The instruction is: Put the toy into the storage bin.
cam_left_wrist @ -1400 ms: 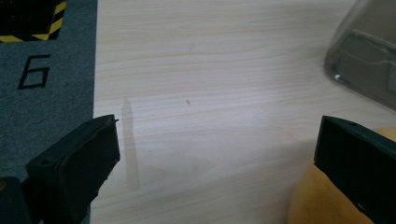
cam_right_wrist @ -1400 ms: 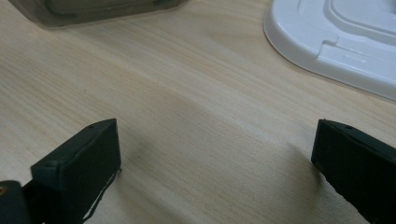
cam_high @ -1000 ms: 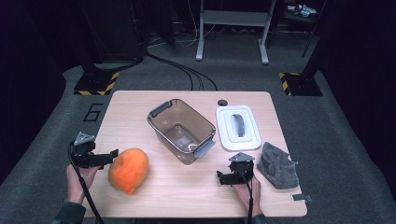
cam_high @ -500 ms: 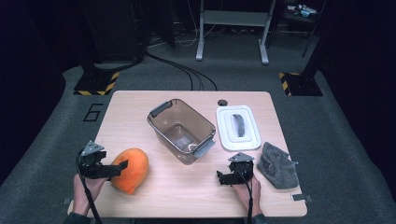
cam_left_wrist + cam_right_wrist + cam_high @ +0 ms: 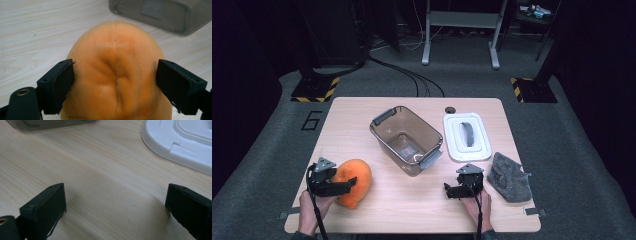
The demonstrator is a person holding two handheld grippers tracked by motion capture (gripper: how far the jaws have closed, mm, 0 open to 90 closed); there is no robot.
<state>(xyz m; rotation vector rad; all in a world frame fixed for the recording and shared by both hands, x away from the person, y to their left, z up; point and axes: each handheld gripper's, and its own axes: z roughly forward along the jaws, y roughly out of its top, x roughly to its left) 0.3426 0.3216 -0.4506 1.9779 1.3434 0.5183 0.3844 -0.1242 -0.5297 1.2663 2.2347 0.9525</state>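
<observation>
Here we are at the pale wooden surface, and the landmark is the clear brown plastic tub with grey handles, standing near its middle. The soft orange plush ball lies on the surface to the near left of that tub, close to the person's edge, and the left tongs are right on it: a second ago they hung off to the ball's left with a gap between, half a second ago they had reached its flank, and now they straddle it. The left gripper view shows the orange ball swelling up between the two black pads, the jaws standing either side of it and touching its fuzzy skin, with the tub's grey-brown wall just beyond. Those jaws have just been closing in on the ball, which sits between them; the pads meet its sides without visibly denting it. The ball itself lies where it lay, still to the tub's near left. Over on the tub's near right, the right tongs rest low over bare wood, spread wide with nothing between them, just as before; the right gripper view has their two dark pads far apart above the wood grain. To the tub's right lies the white rectangular plastic lid, and nearer than that lid, by the right hand, sits the crumpled grey felt cloth, both unmoved.
</observation>
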